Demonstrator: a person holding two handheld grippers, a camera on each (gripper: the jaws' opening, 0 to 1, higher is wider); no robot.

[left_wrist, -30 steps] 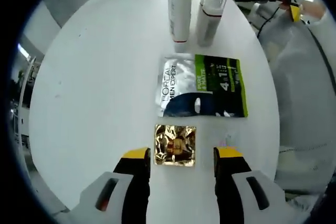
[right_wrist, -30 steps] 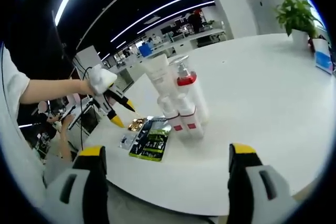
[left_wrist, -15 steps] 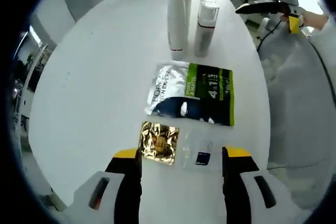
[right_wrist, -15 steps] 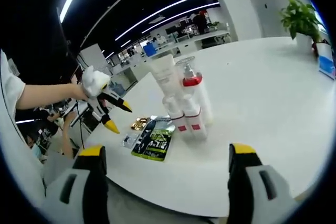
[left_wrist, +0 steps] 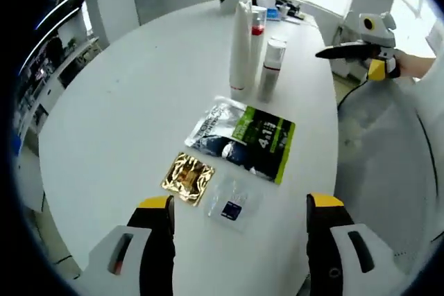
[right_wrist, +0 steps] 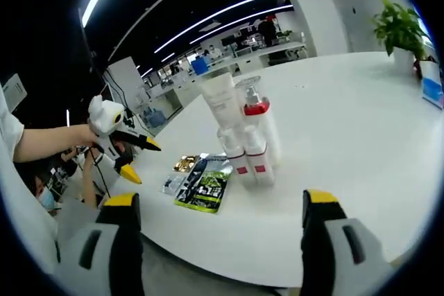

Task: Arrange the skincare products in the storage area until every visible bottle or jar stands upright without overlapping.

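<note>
White bottles (left_wrist: 248,46) are standing upright in a tight cluster toward the far side of the round table (left_wrist: 125,109), touching or nearly so but none toppled; that part of the job is looking done, I judge. Just nearer me, three flat things are lying down: the green-and-silver sachet (left_wrist: 243,136), the gold foil packet (left_wrist: 187,177) and the clear sachet (left_wrist: 232,202), which cannot stand. My left gripper (left_wrist: 239,230) is hovering released and holding nothing; my right gripper (right_wrist: 218,237) is likewise spread and empty. Compared with a second ago, I am pulling my left gripper back and higher, off the gold packet.
</note>
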